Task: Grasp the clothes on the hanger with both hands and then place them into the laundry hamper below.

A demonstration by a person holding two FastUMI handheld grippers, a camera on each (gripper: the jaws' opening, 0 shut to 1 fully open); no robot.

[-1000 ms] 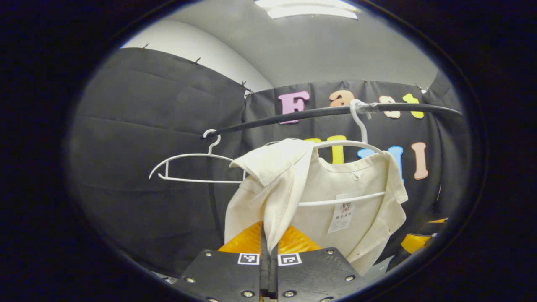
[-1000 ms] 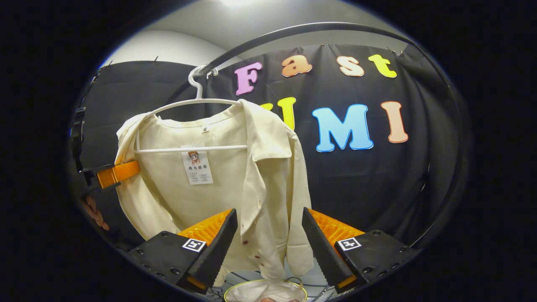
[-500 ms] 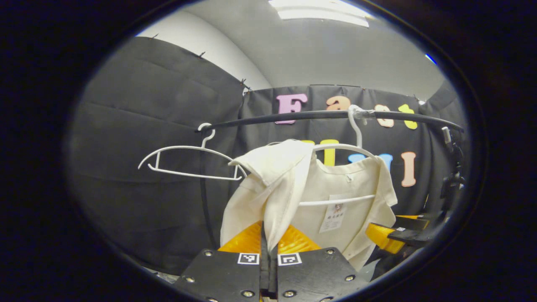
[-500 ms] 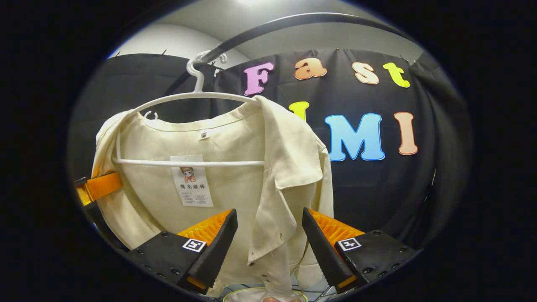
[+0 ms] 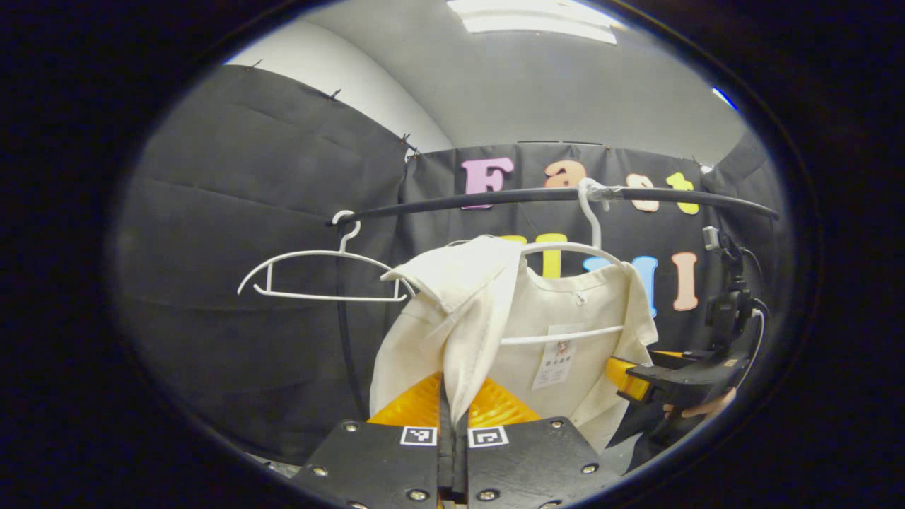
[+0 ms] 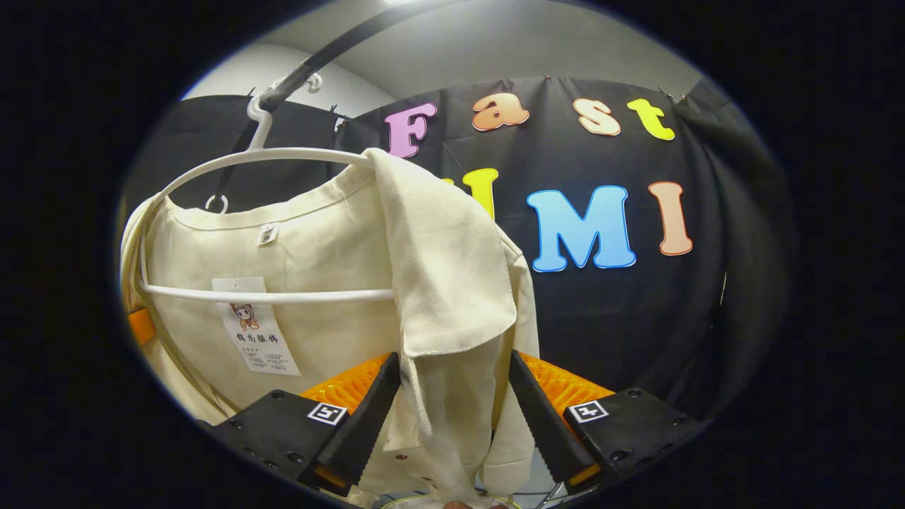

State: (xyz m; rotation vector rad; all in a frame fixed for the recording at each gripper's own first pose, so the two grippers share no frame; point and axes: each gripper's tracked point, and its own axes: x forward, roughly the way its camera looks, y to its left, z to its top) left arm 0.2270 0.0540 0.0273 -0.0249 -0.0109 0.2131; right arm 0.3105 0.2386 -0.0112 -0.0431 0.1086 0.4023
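Observation:
A cream shirt (image 5: 565, 318) (image 6: 325, 247) hangs on a white hanger (image 5: 573, 247) (image 6: 233, 159) hooked over a black rail (image 5: 495, 199). My left gripper (image 5: 454, 396) is shut on the shirt's left front edge, and the cloth rises out from between its fingers. My right gripper (image 6: 452, 357) is open, with the shirt's other front panel hanging between its two fingers. In the left gripper view the right gripper (image 5: 661, 375) reaches the shirt's far side, with a hand (image 5: 700, 408) below it. A bit of the left gripper (image 6: 141, 325) peeks past the shirt's left edge.
An empty white hanger (image 5: 318, 272) hangs on the same rail to the left of the shirt. A black upright pole (image 5: 344, 318) stands behind it. Black cloth walls close in the back and both sides.
My right gripper has moved in towards the shirt, whose front panel now lies between its open fingers. It has come into the left gripper view. My left gripper stays shut on the cloth.

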